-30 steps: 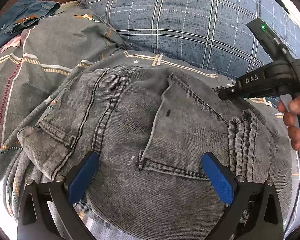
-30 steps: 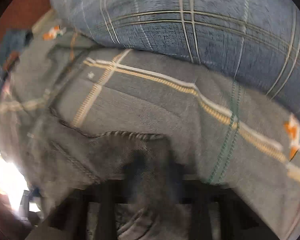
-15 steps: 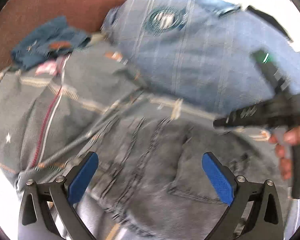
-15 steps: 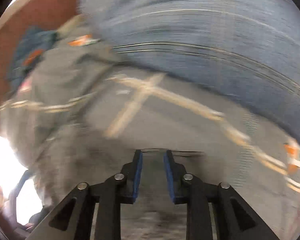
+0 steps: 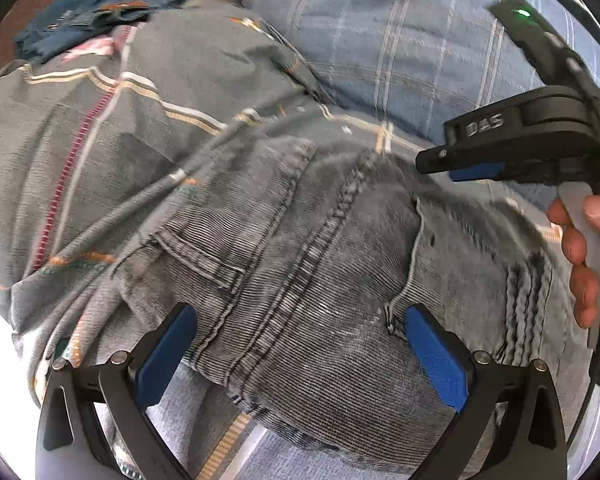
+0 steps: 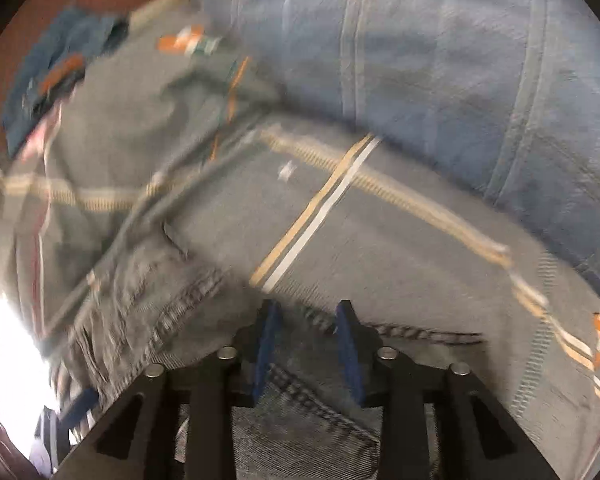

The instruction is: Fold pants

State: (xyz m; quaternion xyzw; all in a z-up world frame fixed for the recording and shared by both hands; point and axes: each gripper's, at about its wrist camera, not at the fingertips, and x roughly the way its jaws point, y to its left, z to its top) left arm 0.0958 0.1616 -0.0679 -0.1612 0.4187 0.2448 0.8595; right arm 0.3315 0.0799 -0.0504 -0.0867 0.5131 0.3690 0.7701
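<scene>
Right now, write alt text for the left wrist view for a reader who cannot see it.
Folded grey jeans lie back pockets up on a striped grey bedspread, framed by the open left gripper with its blue pads. At right, the hand-held right gripper hovers above the jeans' far edge, before a blue plaid pillow.

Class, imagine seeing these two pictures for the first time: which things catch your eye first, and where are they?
Grey jeans fill the middle, lying on a striped grey sheet. The left tongs gape wide over them, blue pads apart. A blue checked pillow bulks behind.
</scene>
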